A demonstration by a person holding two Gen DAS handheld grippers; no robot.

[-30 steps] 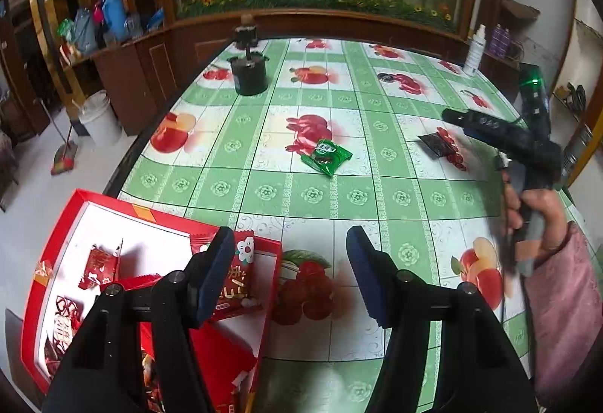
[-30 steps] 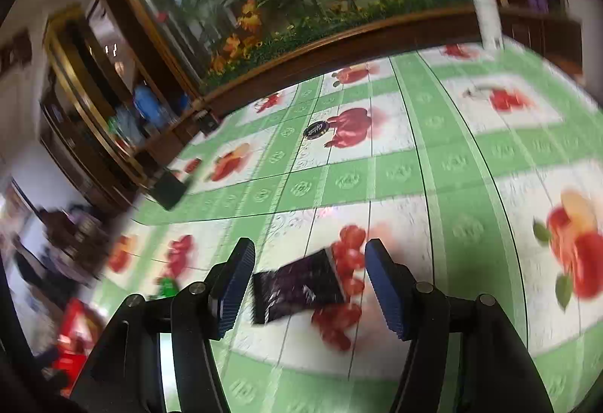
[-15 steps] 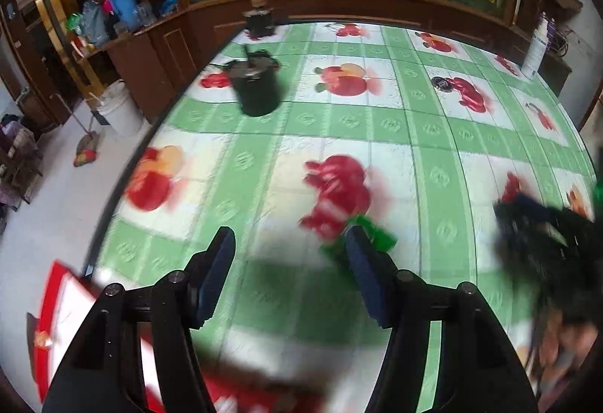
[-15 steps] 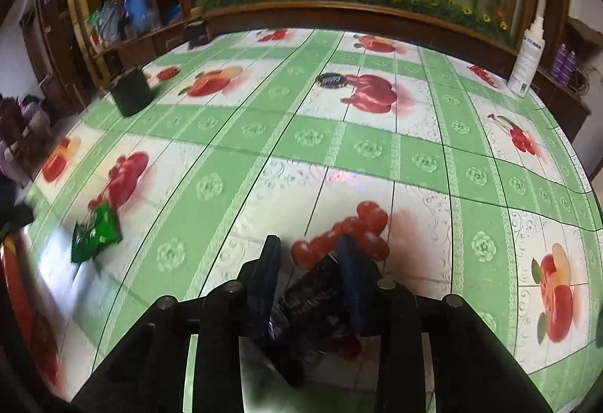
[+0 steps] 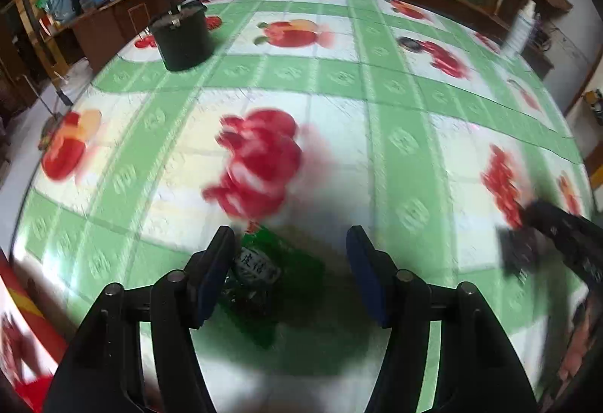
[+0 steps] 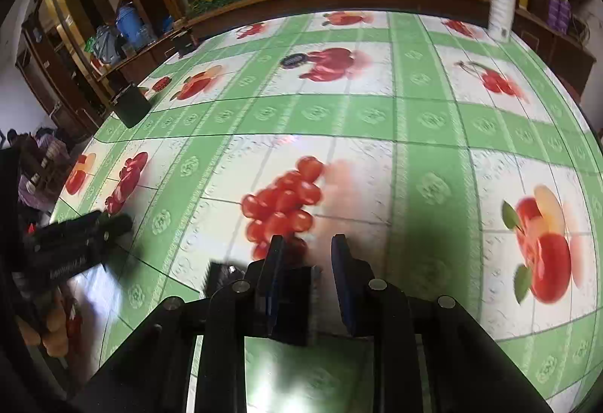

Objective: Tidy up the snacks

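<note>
In the left wrist view my left gripper [image 5: 290, 273] is open and low over the green-checked table, with a green snack packet [image 5: 275, 281] lying between its fingers, nearer the left one. The red snack box [image 5: 22, 318] shows at the lower left edge. In the right wrist view my right gripper [image 6: 307, 279] is shut on a dark purple snack packet [image 6: 292, 294], which sticks out to the left and below the fingers. The right gripper also shows at the right edge of the left wrist view [image 5: 542, 243]. A small dark round snack [image 6: 293, 60] lies far back on the table.
A black pot [image 5: 182, 38] stands at the far left of the table, also seen in the right wrist view [image 6: 130, 104]. A white bottle [image 6: 501, 4] stands at the far right edge. A wooden planter rail borders the far side. The left gripper shows at the left in the right wrist view [image 6: 75, 247].
My left gripper moved forward from the red box and down over the green packet. My right gripper closed on the dark purple packet.
</note>
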